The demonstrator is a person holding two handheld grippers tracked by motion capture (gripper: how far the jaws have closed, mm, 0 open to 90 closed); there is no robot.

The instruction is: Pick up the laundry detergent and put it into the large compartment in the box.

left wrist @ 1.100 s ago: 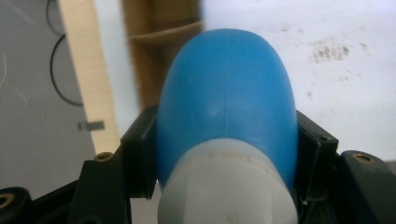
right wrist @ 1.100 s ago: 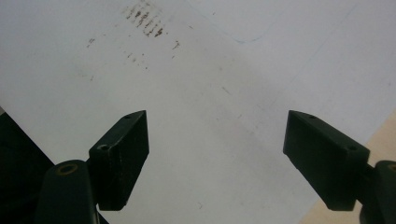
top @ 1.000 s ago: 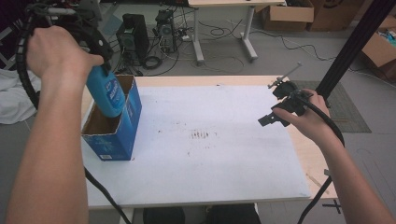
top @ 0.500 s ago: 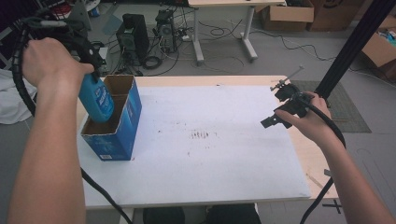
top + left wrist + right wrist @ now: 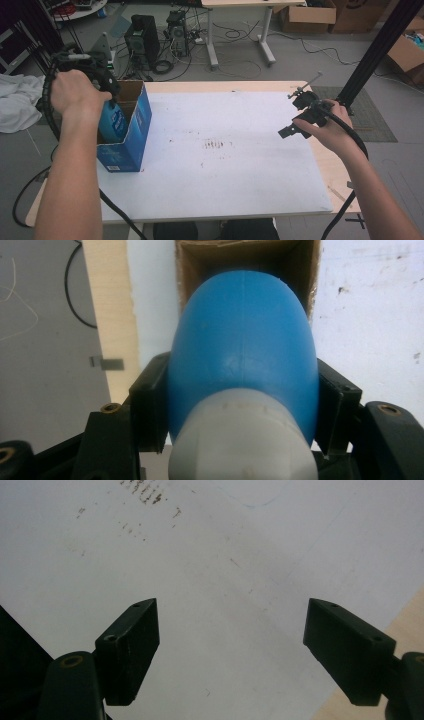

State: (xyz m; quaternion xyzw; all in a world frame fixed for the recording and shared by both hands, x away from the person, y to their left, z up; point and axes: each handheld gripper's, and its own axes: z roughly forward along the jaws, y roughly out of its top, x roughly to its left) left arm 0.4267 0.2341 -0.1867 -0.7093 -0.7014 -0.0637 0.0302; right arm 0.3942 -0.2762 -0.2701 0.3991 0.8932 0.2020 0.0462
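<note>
Blue bottle (image 5: 113,123) with a white cap (image 5: 245,440), clamped between the two black jaws of the left gripper (image 5: 104,85), pads pressed on both sides near the neck. Hanging bottom-first over the open top of the blue cardboard box (image 5: 129,145), with the lower part looking already inside and the upper part above the rim. Standing upright, long way running up and down, cap end up by the gripper, round bottom aimed down into the brown inside of the box (image 5: 247,257). Seen from the left gripper view, lined up well with the box mouth, with box walls on both sides of the bottle. Done so far, by the look of it: picked up, carried over, started going in. Left to do, probably: go down to the box floor, let go, pull the gripper out. Cannot tell how deep the box is or how close the bottle bottom is to the floor inside. Box at the left edge of the white table top (image 5: 240,165), standing upright, flaps open. Right gripper (image 5: 294,125) far off at the other side of the table, jaws wide apart, holding nothing, hovering over bare white table near the wooden edge (image 5: 372,700). Some small brown marks (image 5: 216,145) in the middle of the table
</note>
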